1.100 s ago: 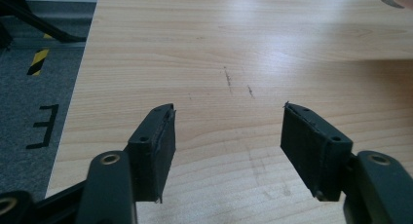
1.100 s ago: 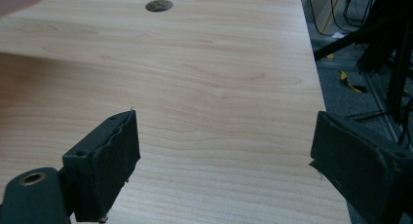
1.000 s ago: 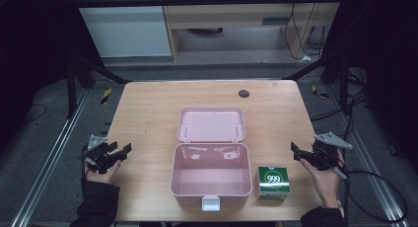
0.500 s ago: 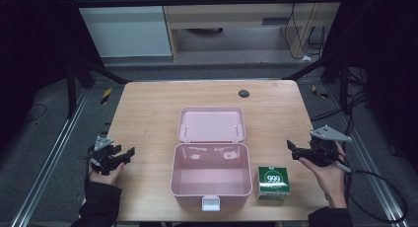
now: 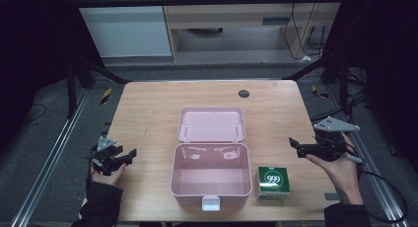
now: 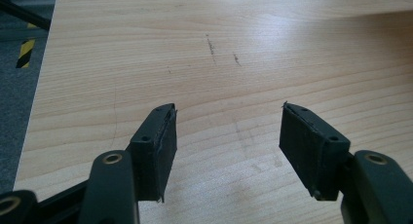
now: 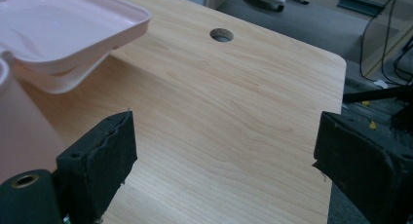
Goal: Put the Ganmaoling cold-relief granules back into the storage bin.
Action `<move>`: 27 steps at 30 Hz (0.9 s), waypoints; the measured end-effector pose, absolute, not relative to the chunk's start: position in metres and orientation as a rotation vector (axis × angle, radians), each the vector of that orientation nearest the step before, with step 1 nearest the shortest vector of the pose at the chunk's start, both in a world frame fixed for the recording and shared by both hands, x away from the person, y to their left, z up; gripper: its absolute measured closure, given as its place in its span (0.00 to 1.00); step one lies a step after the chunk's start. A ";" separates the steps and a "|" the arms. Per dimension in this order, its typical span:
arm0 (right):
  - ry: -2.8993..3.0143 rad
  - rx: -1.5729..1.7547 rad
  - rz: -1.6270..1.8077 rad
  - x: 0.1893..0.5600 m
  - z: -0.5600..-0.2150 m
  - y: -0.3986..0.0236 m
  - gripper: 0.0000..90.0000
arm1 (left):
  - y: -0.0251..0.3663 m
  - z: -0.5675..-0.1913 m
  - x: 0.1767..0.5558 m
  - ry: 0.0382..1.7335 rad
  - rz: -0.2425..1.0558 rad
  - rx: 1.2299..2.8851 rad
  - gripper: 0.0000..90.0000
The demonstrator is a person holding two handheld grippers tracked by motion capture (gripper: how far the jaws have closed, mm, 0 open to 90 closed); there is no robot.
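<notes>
A pink plastic box (image 5: 211, 180) stands open near the table's front edge, its lid (image 5: 211, 124) laid back flat behind it. Just right of it sits a small green carton marked 999 (image 5: 273, 182). My left gripper (image 5: 129, 154) rests low at the table's left edge, open, over bare wood (image 6: 226, 112). My right gripper (image 5: 294, 144) hovers above the table's right side, right of and above the carton, pointing left. Its jaws have just been opening and stand open with nothing between them (image 7: 226, 117). The pink lid (image 7: 63, 29) lies ahead to its left.
The wooden table (image 5: 148, 113) has a round cable hole (image 5: 243, 93) at the back right, also ahead of the right gripper as the hole (image 7: 221, 35). Metal rails run along both sides on the floor. A shelf unit stands behind.
The right hand has risen with its gripper and its jaws stand wider. The left gripper, box and carton have not moved.
</notes>
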State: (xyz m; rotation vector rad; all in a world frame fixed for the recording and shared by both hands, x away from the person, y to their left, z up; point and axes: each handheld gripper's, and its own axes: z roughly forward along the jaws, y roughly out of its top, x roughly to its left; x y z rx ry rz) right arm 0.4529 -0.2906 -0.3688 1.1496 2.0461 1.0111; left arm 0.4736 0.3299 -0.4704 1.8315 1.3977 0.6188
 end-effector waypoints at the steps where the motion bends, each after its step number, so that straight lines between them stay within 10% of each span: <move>1: 2.046 1.150 1.011 0.453 -0.369 -0.291 0.09 | 0.330 -0.470 0.473 1.398 0.620 1.833 0.42; 27: 2.402 0.747 0.829 0.450 -0.323 -0.242 0.06 | 0.326 -0.472 0.474 1.383 0.621 1.871 0.43</move>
